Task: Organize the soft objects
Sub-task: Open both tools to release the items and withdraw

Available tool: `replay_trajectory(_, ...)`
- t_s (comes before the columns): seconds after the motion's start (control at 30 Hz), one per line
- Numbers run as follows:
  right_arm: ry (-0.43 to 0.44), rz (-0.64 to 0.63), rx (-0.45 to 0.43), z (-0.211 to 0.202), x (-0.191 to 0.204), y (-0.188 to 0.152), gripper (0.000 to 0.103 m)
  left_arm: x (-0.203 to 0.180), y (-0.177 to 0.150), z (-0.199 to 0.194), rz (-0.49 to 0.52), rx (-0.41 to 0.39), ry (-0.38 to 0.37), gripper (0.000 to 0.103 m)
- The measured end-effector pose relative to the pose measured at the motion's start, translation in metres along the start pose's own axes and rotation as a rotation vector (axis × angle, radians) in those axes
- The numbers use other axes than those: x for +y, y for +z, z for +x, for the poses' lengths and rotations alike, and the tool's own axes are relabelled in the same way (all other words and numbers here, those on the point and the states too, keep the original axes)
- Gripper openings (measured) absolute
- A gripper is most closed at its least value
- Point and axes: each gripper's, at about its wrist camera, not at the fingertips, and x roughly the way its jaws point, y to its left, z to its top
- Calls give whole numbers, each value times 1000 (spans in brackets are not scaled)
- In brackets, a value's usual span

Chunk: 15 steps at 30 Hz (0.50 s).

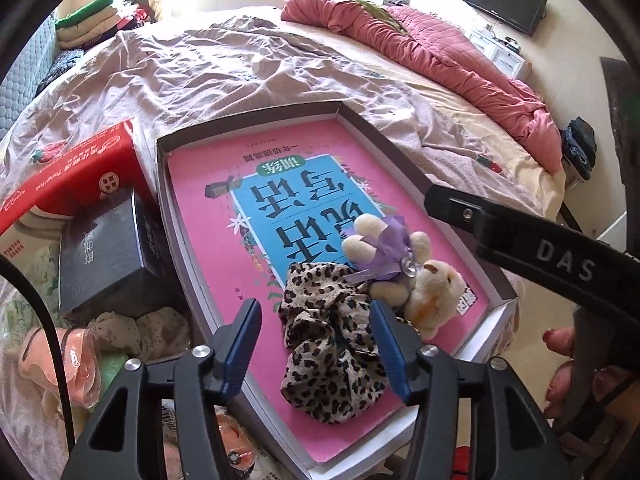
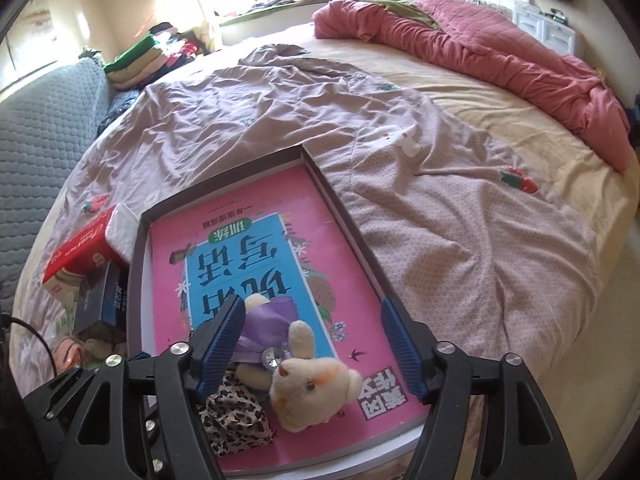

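Your tray (image 1: 404,156) sits on the bed (image 1: 224,64), holding the soft things.

A pink book (image 1: 208,216) fills the tray; on its near end lie the leopard scrunchie (image 1: 320,344) and, touching it, the bear (image 1: 404,272) in a purple ribbon. Left of the tray you have a red box (image 1: 80,172) and a dark box (image 1: 108,252). Your left gripper (image 1: 316,344) is spread wide above the scrunchie, gripping nothing. Your right gripper (image 2: 316,352) is also released, its fingers either side of the bear.
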Motion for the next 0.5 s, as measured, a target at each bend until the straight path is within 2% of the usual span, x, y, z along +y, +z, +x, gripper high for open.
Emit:
replay_trajectory(0.1, -5, 20, -12, -4, -1, 2, 74, -3, 0, -5, 22, -10, 11, 70)
replay_trajectory(0.3, -26, 88, -42, -13, -10, 7, 76, -6, 0, -18, 39, -41, 11, 76)
replay_trajectory(0.5, 1, 126, -71, -25, -20, 6, 76, -6, 1, -36, 22, -79, 1, 85)
